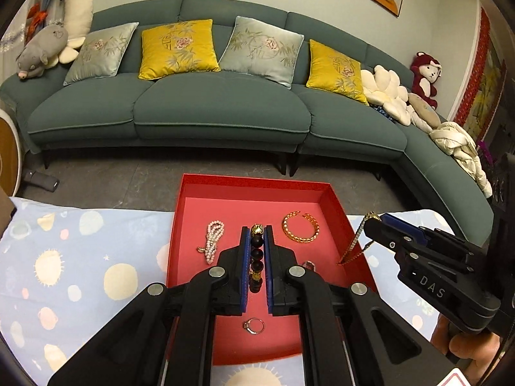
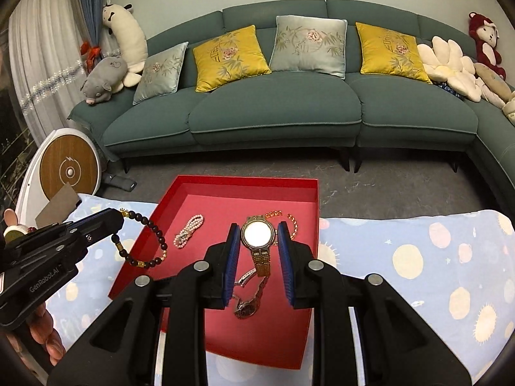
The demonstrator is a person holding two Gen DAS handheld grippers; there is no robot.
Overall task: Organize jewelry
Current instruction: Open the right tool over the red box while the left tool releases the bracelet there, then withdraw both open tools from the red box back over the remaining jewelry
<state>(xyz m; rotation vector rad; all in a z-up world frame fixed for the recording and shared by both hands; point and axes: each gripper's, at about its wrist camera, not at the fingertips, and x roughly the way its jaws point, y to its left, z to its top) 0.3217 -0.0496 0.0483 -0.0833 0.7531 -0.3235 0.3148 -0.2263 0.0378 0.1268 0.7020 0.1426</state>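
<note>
Dim warm indoor light, sharp focus, glare on watch face, fisheye-bent edges

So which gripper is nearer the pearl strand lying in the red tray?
Left. The left gripper, shut on the dark bead bracelet, hangs just beside the pearl strand. The right gripper, shut on the gold watch, is further off, nearer the gold bangle.

Gold watch in R gripper

Glossy gold metal watch, matt red tray, printed cloth.
</note>
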